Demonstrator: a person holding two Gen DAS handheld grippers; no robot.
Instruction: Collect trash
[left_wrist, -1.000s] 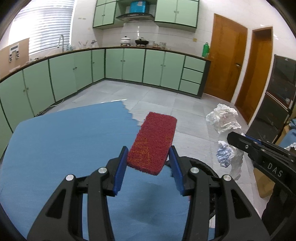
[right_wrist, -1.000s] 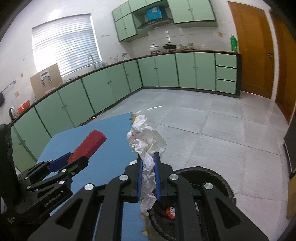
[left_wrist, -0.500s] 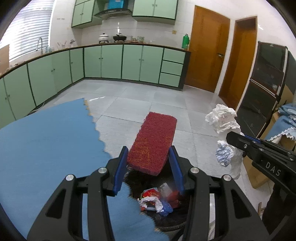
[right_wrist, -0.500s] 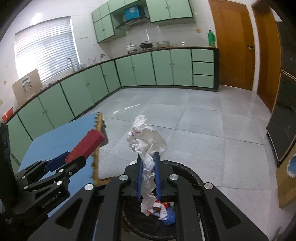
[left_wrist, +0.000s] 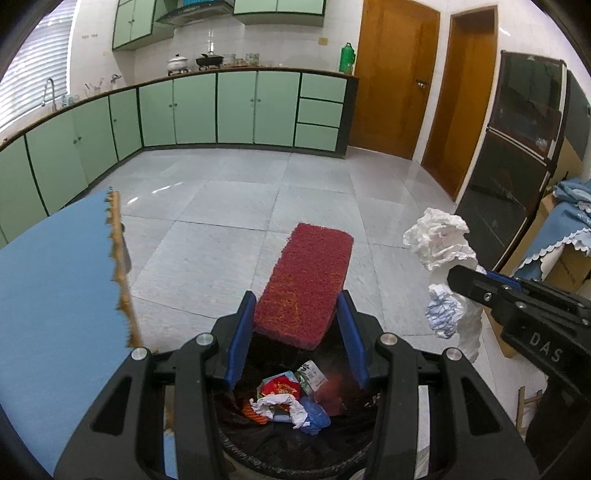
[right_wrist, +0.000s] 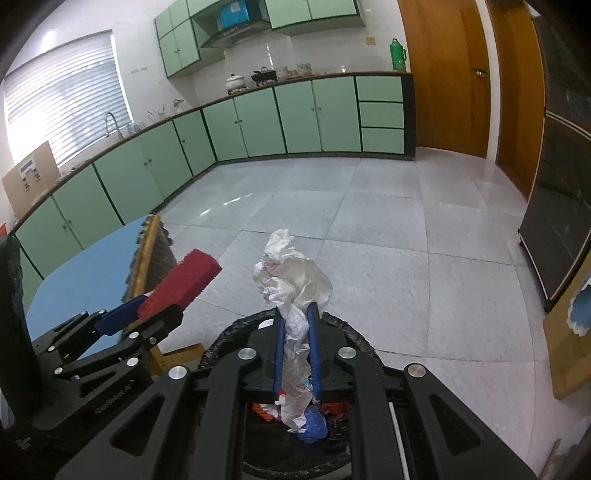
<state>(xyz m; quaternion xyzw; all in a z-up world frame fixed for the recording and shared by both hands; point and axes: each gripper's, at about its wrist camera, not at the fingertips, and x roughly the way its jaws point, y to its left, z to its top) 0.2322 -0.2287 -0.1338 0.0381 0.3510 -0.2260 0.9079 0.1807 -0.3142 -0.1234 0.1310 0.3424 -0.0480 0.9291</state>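
Note:
My left gripper (left_wrist: 295, 314) is shut on a red scouring pad (left_wrist: 304, 282) and holds it over a black-lined trash bin (left_wrist: 295, 443) with wrappers and crumpled paper inside. My right gripper (right_wrist: 295, 332) is shut on a crumpled white paper wad (right_wrist: 291, 280) above the same bin (right_wrist: 362, 343). In the left wrist view the wad (left_wrist: 439, 243) and the right gripper (left_wrist: 480, 284) are at the right. In the right wrist view the pad (right_wrist: 181, 284) and the left gripper (right_wrist: 125, 317) are at the left.
A table with a blue cloth (left_wrist: 55, 295) stands left of the bin, its fringed edge close to it. Grey tiled floor (left_wrist: 258, 206) stretches to green cabinets (left_wrist: 236, 107). A dark cabinet (left_wrist: 517, 166) and cardboard box stand at the right.
Both grippers have moved right, off the blue table and over the trash bin, each still holding its item. The bin's inside has come into view.

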